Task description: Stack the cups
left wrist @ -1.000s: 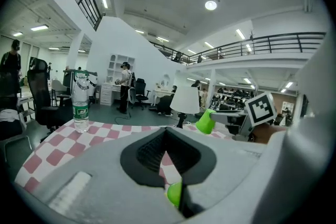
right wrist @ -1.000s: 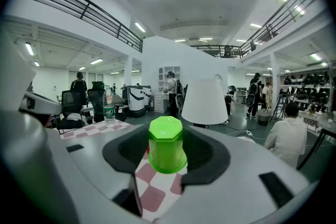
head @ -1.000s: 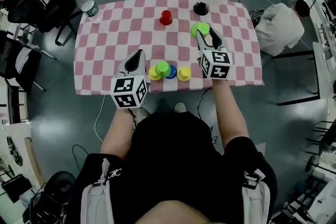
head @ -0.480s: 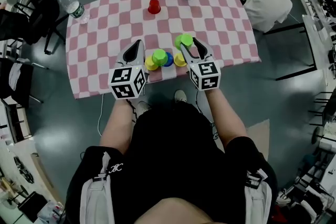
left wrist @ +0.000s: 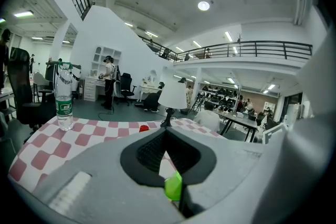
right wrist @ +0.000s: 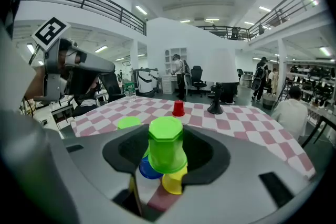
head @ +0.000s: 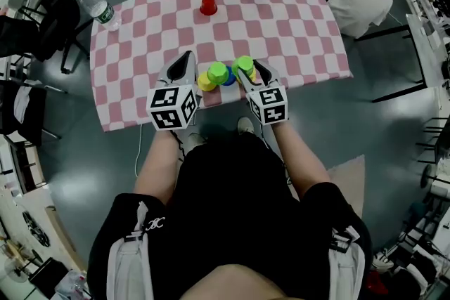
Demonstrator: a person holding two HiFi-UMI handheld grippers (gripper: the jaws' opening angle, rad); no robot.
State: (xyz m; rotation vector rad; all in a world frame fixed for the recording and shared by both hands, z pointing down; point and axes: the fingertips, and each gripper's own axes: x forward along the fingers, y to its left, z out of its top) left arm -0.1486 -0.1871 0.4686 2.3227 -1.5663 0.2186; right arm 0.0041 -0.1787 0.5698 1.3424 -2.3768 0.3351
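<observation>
Our right gripper (head: pixel 247 71) pinches an inverted green cup (right wrist: pixel 166 147) between its jaws, with a yellow cup (right wrist: pixel 176 182) just below at 6 o'clock and a blue cup (right wrist: pixel 148 169) at 7 o'clock. Our left gripper (head: pixel 188 58), at 9 o'clock of that cluster, has its jaws pressed together.

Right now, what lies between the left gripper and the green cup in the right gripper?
In the head view, three cups lie there: a yellow cup, a second green cup and a blue cup, clustered together.
</observation>
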